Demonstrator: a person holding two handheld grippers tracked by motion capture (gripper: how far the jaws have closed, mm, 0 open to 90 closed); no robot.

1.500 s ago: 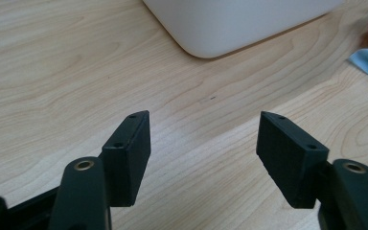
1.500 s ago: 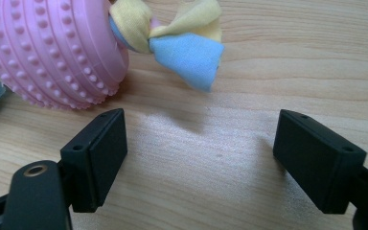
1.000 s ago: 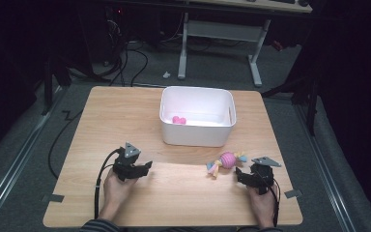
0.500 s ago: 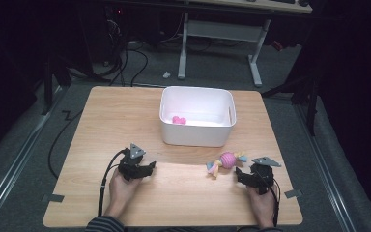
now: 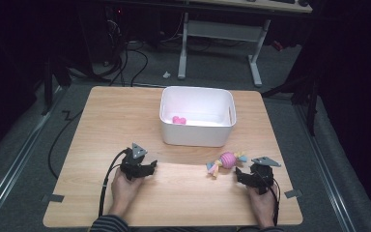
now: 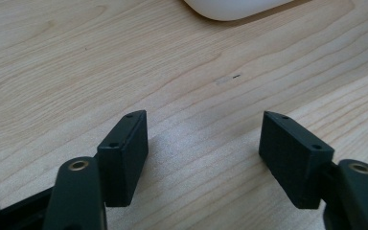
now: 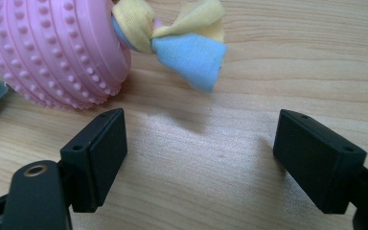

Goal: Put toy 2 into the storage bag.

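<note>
Nubbed pink rubber ball toy [image 7: 52, 48] with knotted cloth tails, just beyond the released right gripper [image 7: 199, 158] (left gripper [image 6: 203, 158] likewise spread, over bare woodgrain).

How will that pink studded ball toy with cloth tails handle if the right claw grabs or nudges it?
The pink toy is round, so a nudge probably rolls it. Its raised studs should resist slipping. The knotted cloth tail looks limp and would likely droop. The right claw is open just short of it.

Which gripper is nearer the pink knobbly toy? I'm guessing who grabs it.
Right. The right gripper sits open just beside the pink toy; the left gripper is open across the table, far off.
</note>
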